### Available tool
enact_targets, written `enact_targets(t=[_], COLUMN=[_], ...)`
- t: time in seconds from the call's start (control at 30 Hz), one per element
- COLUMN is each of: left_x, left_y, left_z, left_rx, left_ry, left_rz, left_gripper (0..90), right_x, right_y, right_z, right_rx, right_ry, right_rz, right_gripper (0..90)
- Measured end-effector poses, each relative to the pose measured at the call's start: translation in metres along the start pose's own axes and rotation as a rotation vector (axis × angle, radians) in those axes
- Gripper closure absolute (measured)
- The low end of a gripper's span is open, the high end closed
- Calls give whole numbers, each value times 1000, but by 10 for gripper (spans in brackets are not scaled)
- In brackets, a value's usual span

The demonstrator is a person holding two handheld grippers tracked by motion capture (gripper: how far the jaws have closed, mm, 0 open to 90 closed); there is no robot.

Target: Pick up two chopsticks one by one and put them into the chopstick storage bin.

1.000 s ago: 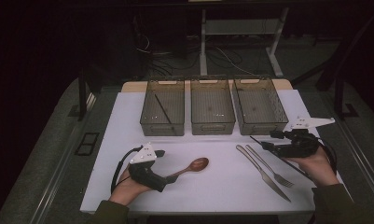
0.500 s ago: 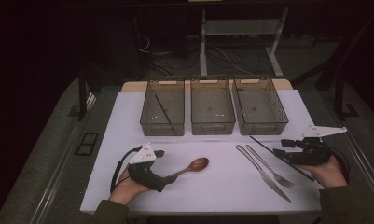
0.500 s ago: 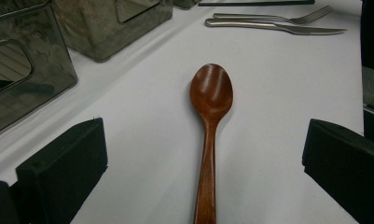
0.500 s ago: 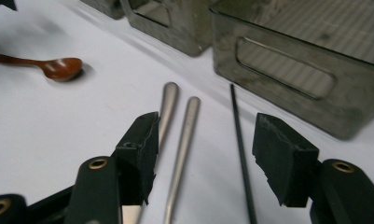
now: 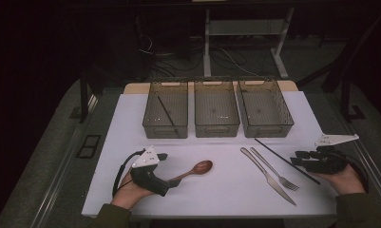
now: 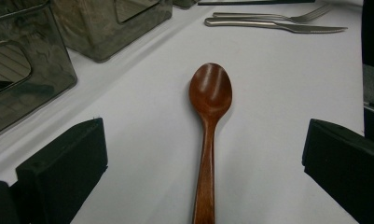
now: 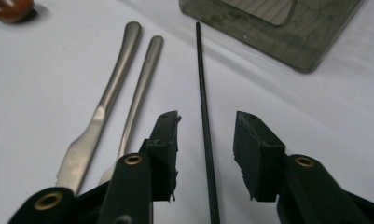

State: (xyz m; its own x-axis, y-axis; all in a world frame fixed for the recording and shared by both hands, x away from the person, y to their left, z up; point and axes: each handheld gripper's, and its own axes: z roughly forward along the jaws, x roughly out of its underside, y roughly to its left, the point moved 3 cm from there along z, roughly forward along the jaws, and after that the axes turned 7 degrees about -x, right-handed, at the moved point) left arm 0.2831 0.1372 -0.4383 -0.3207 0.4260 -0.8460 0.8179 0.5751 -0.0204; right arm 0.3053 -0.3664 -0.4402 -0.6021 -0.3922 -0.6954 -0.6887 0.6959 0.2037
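White counter [image 5: 131, 118], dark room. The right claw [image 7: 207, 135], just narrowing, straddles the chopstick [image 7: 204, 112] near the right edge without pinching yet: centre, squeeze fully, lift level. The left claw [image 6: 203, 154] gapes around the spoon [image 6: 210, 107].

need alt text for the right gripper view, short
The right gripper has its two black jaws open on either side of a thin black chopstick lying on the white table. A steel knife and fork lie to its left.
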Motion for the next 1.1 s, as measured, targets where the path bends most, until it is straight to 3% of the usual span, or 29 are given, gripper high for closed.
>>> enact_targets(t=[0.1, 0.33, 0.6, 1.1], left_x=[0, 0, 0, 0], left_y=[0, 0, -1, 0], left_z=[0, 0, 0, -1], left_rx=[0, -2, -5, -8], left_ry=[2, 1, 7, 2], left_rz=[1, 2, 5, 3], left_gripper=[0, 0, 0, 0], right_x=[5, 16, 26, 29], right_y=[-1, -2, -2, -3], right_z=[3, 1, 2, 5], right_rx=[17, 40, 26, 24], right_ry=[66, 114, 144, 169], right_rz=[-20, -36, -25, -70], right_gripper=[674, 768, 801, 859])
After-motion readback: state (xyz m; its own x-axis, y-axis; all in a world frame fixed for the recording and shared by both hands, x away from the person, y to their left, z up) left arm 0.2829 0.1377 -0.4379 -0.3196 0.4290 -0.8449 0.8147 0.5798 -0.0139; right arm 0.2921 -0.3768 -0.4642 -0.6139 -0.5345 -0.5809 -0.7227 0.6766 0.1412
